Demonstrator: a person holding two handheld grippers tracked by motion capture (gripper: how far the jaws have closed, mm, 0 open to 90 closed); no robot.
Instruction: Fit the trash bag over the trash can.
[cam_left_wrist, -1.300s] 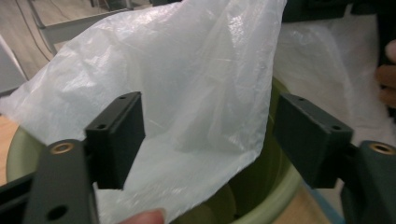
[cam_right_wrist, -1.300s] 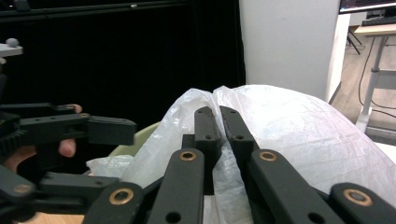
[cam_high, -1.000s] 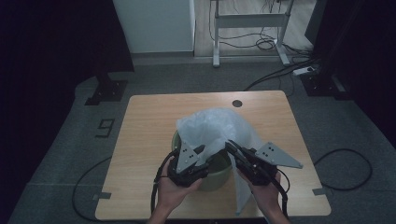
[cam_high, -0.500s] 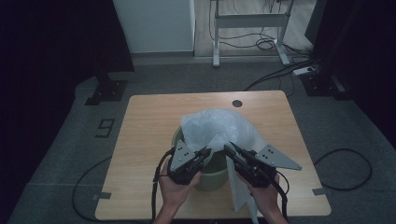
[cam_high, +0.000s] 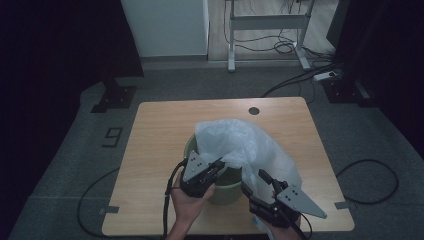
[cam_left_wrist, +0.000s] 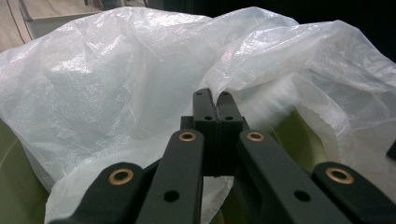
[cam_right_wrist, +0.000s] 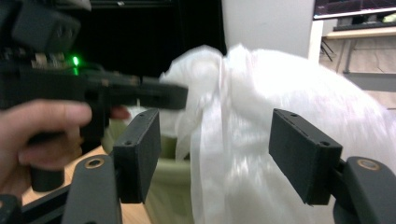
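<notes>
While the left gripper (cam_high: 216, 165) pinched the white plastic bag (cam_high: 245, 145) at the near rim of the green bin (cam_high: 226, 189) mid-table, its hand low and level, the right gripper (cam_high: 254, 181) had just been opening, jaws wide around hanging film; re-gripping lower would likely seat the liner.

a wooden bench (cam_high: 160, 130) with a round dark hole (cam_high: 254, 110) near its far edge. beyond the bench, a white cabinet (cam_high: 165, 25), a metal desk frame (cam_high: 267, 22) and a power strip (cam_high: 322, 76) on grey floor.
</notes>
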